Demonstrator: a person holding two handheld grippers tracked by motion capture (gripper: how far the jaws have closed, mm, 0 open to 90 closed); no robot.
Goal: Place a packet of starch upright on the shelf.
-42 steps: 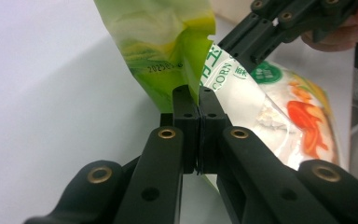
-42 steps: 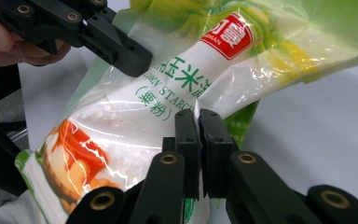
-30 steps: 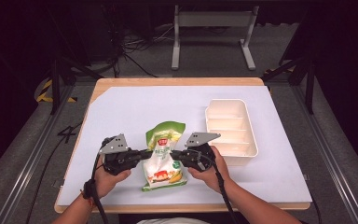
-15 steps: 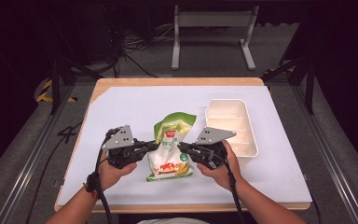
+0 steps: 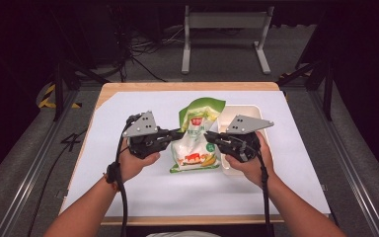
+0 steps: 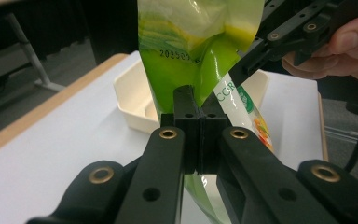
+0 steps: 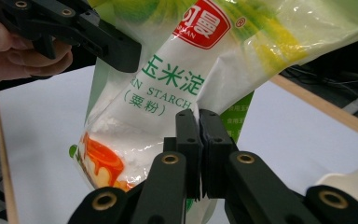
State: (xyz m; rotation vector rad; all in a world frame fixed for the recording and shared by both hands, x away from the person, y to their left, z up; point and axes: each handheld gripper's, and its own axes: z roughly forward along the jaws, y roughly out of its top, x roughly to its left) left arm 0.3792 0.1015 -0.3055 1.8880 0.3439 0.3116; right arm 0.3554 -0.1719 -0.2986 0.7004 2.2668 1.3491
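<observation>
White-covered table (image 5: 143, 192), cream divided tray (image 5: 244, 112) at its right. Corn starch bag (image 5: 197, 143) hangs in the air between both grippers, upright, its lower end over the table just left of the tray. Left gripper (image 5: 176, 135) clenched on the bag's left edge; right gripper (image 5: 211, 137) clenched on its right edge. Judgement: pickup done, bag clear of the table; carrying it over and setting it in the tray likely remains.
</observation>
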